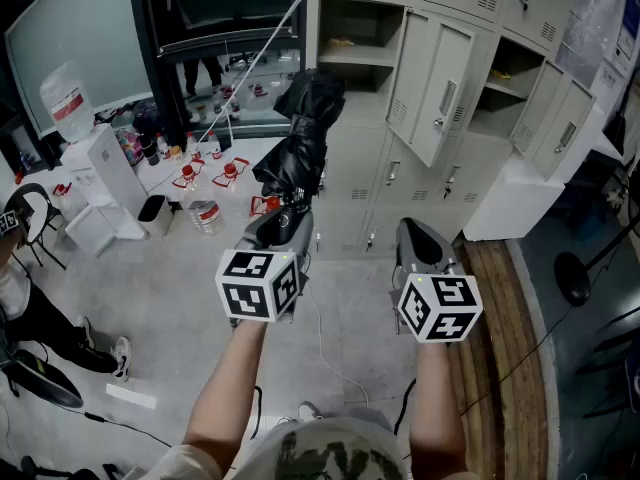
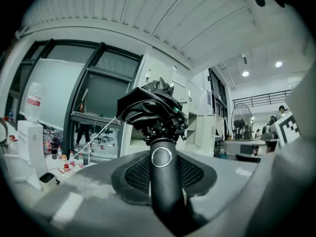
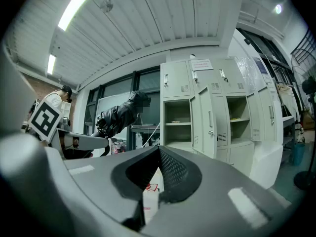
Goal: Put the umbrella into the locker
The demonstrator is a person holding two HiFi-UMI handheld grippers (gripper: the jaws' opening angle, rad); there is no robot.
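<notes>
A folded black umbrella (image 1: 300, 138) sticks out forward and upward from my left gripper (image 1: 290, 210), which is shut on its smooth black handle (image 2: 163, 181). In the left gripper view the bunched canopy (image 2: 150, 107) fills the space just past the jaws. The pale grey lockers (image 1: 440, 88) stand ahead. One compartment (image 1: 355, 38) is open with a shelf inside, and the door (image 1: 430, 93) to its right hangs ajar. My right gripper (image 1: 422, 240) is level beside the left one, its tips together with nothing between them. The right gripper view shows the umbrella (image 3: 118, 115) at the left and the open compartment (image 3: 177, 117) ahead.
A water dispenser (image 1: 95, 168), a small bin (image 1: 152, 213) and several bottles (image 1: 205, 173) stand on the floor at the left. A wooden bench (image 1: 495, 318) runs along the right, with a low white cabinet (image 1: 510, 203) behind it. A cable (image 1: 330, 358) trails across the floor. A seated person's legs (image 1: 40, 318) are at far left.
</notes>
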